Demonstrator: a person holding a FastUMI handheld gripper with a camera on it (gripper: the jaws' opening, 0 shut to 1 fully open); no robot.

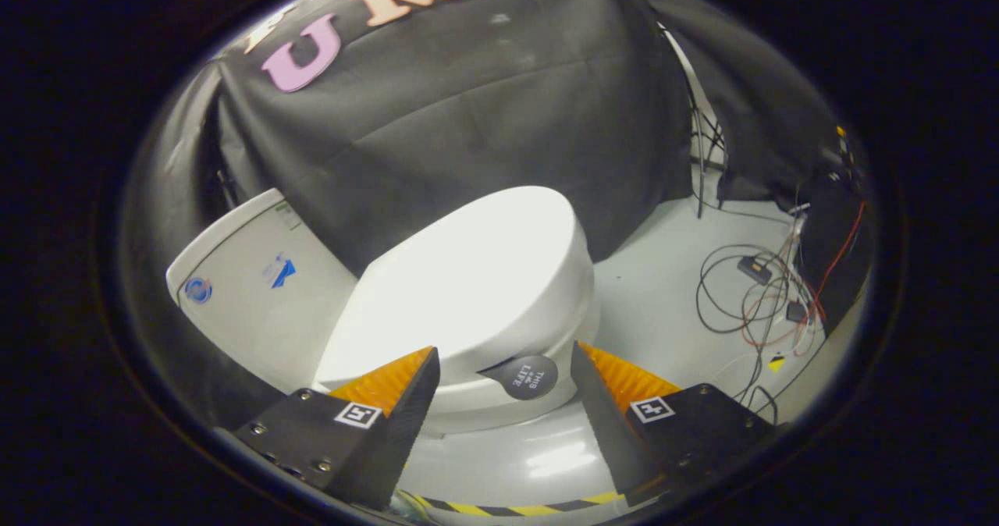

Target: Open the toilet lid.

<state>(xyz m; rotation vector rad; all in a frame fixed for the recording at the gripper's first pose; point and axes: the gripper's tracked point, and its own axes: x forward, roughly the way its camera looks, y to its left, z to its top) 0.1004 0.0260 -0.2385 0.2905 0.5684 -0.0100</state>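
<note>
White ceramic tank (257,292) is sitting at left, against the black cloth wall (468,120), w/ two blue stickers on its lid. Toilet lid (468,276) is lying down, closed over the bowl, just ahead of the fingers. Gripper (503,370) is hovering w/ fingers spread wide, gripping nothing; a round dark tab (527,376) on the lid's front edge is sitting between the fingertips, nearer the right one. Loose cables (749,300) are lying on the pale floor (663,300) at right. Striped hazard tape (515,506) is running below the fingers.
</note>
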